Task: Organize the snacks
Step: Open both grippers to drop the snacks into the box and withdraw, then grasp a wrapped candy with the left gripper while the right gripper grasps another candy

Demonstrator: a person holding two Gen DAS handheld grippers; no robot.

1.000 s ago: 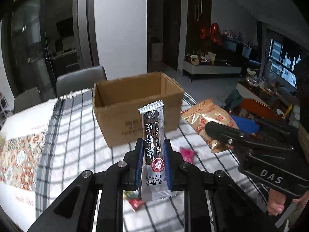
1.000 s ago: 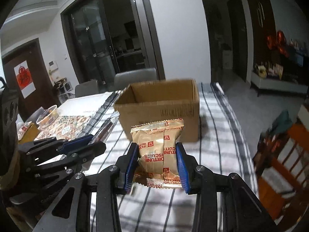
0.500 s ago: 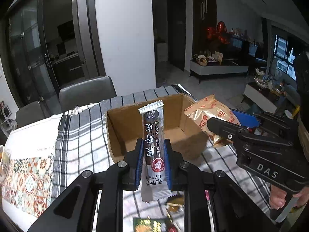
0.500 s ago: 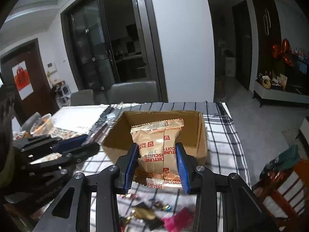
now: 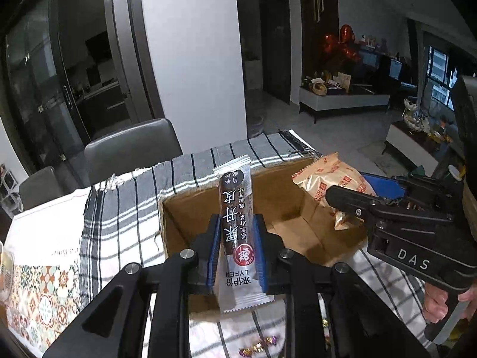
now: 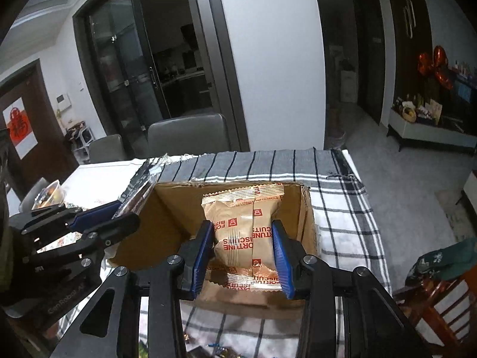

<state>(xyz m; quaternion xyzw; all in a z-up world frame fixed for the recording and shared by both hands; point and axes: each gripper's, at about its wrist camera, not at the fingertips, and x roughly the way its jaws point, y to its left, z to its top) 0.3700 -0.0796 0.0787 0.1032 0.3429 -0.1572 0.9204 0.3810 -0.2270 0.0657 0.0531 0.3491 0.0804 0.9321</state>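
Note:
An open cardboard box [image 5: 190,220] stands on the checked tablecloth. My left gripper [image 5: 237,229] hangs over the box's near edge. A dark snack bar [image 5: 237,205] with a silver wrapper stands upright between its blue pads, which still touch it as the jaws are opening. My right gripper [image 6: 243,235] is shut on a tan biscuit pack [image 6: 241,223] above the box [image 6: 176,208] interior. In the left wrist view the biscuit pack [image 5: 331,176] shows at the box's right side. In the right wrist view the left gripper [image 6: 119,211] sits at the box's left wall.
The checked tablecloth [image 6: 337,208] covers the table's far half, and a patterned mat [image 5: 38,286] lies to the left. Small wrapped candies [image 5: 259,347] lie near the front. Grey chairs [image 6: 187,134] stand behind the table. A wooden chair [image 6: 432,298] is at the right.
Both grippers have moved forward with their snacks, from in front of the box to over its opening. The loose candies have slid toward the bottom of the views.

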